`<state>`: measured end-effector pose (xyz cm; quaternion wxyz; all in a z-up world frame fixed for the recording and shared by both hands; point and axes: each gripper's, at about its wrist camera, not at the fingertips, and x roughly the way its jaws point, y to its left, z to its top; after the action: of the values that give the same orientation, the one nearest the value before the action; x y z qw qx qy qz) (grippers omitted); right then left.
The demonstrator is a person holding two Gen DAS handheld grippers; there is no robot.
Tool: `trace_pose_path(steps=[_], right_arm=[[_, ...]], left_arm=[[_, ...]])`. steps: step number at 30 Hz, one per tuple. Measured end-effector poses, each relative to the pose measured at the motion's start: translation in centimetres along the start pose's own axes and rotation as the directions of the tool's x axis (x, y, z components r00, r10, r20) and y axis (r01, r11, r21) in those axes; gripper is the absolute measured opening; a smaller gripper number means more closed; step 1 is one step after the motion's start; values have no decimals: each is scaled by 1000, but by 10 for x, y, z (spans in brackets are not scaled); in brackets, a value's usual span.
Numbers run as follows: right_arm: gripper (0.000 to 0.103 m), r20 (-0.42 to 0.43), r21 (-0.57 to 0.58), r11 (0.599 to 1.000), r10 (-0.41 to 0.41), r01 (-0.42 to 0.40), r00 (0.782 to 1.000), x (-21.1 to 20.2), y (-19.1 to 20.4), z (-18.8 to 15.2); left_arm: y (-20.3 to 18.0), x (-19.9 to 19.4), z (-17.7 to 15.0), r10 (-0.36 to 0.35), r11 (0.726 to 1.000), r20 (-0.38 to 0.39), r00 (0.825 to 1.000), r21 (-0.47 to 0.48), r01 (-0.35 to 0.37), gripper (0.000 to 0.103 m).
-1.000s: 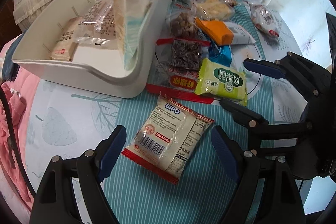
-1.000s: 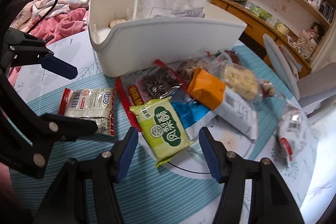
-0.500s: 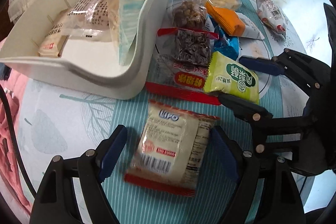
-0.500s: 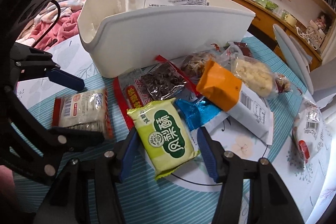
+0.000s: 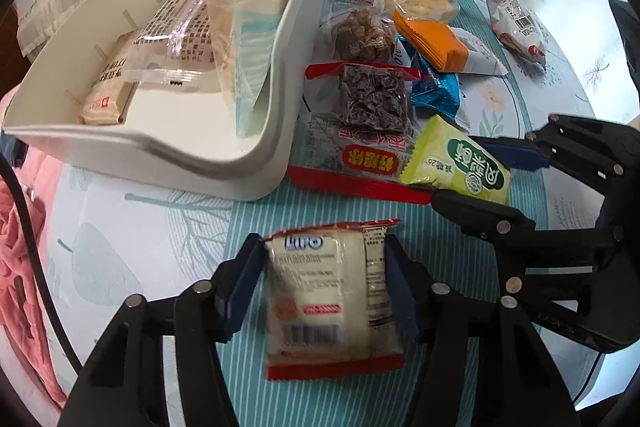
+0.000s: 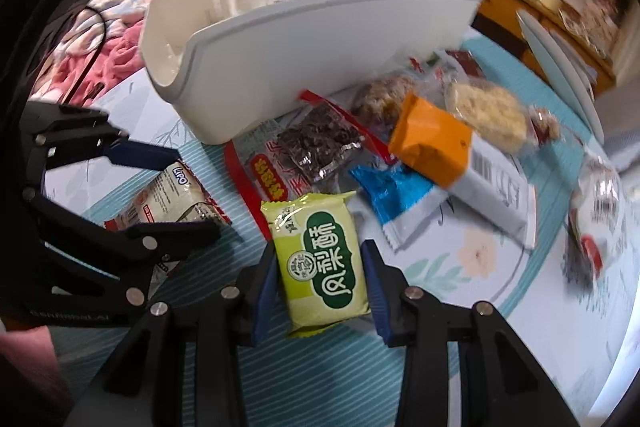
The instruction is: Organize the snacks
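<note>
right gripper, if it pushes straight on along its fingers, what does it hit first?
Probably the green snack packet, already between the right gripper pads; under it the tablecloth. Depth is unclear.

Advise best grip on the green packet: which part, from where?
Take the green packet across its two long edges at mid-length, from above. It lies flat on the table, narrow way spanning the right gripper, whose fingers have just been closing on it.
</note>
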<state>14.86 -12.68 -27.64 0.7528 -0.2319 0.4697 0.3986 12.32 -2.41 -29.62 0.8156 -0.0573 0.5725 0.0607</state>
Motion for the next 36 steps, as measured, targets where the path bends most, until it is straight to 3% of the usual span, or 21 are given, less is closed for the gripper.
trace_pose_path(steps=[9,17,22,36], right_arm=[[40,-73,171,985,36,-23,997,-12,2,-18],[40,-119,347,937,84,-37,989,-27,-1,-41],[40,-112,368,930,57,-12,992,-38,-1,-51],[40,33,455,890,-13,-3,999,-98,7,-53]], left_arm=[[-1,-10,-25,-25,997,-28,999,-68,23,47],[-7,-17,-46,-63,989,-74,995,-141,52,46],[-14,-32,-50,-58,991,-86,995,-123,47,46],[-33,-124,-36,-107,994,-8,994,2,107,46]])
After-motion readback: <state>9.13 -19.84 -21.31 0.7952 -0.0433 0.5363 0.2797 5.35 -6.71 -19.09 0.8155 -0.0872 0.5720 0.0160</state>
